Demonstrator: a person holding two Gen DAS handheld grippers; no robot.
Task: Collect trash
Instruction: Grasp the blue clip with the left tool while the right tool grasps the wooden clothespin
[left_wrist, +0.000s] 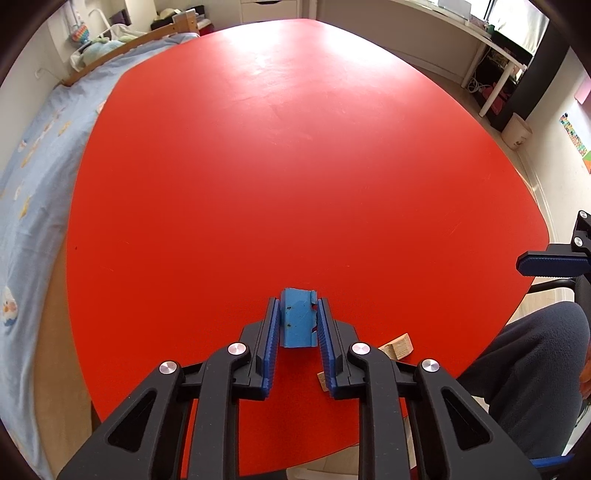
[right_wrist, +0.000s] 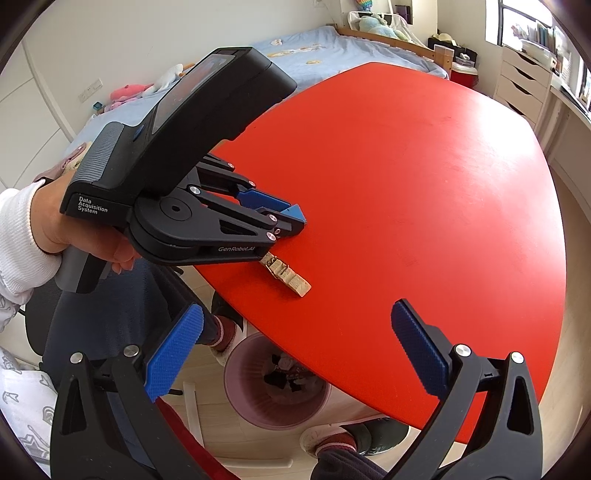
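A small blue scrap (left_wrist: 298, 318) rests on the red table (left_wrist: 295, 166) near its front edge, and my left gripper (left_wrist: 297, 307) is shut on it, both pads pressing its sides. In the right wrist view the same left gripper (right_wrist: 295, 221) points down at the table with the blue scrap (right_wrist: 296, 213) at its tips. A tan wooden clothespin (right_wrist: 290, 277) lies just beside it on the table; the clothespin (left_wrist: 397, 347) shows partly behind my left fingers. My right gripper (right_wrist: 295, 350) hangs open over the table's edge with nothing between its pads.
A pink waste bin (right_wrist: 277, 384) with scraps inside stands on the floor under the table's front edge. A person's legs and slippered feet (right_wrist: 332, 439) are beside it. A bed (left_wrist: 40, 173) runs along the table's left side; a white desk (left_wrist: 480, 44) stands far right.
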